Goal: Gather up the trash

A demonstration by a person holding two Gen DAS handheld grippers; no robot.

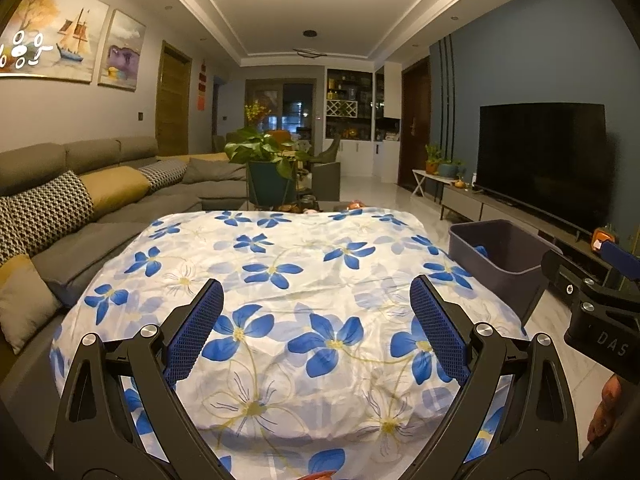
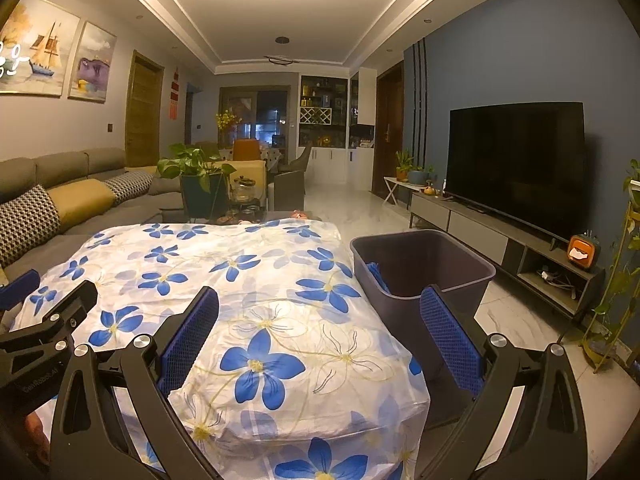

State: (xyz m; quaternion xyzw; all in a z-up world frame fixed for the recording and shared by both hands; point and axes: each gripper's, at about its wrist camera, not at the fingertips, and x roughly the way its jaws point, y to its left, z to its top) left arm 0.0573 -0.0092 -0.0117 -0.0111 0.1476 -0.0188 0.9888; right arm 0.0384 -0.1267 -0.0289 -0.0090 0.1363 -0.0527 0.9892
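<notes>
Trash seems nearly collected: floral cloth [image 1: 280, 280] shows no litter, grey bin [image 2: 424, 268] holds something blue; left gripper [image 1: 316, 332] and right gripper [image 2: 320, 340] hover spread, empty.

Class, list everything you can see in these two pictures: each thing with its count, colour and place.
cloth: one, white with blue flowers, spread over the table in front
bin: one, grey, on the floor right of the table; something blue inside
sofa: one, grey, along the left wall
cushions: several, yellow or patterned, on the sofa
plant: one, green, beyond the table
television: one, black, right wall
paintings: several, left wall
left gripper: one, black with blue pads, jaws open
right gripper: one, same colours, jaws open
</notes>
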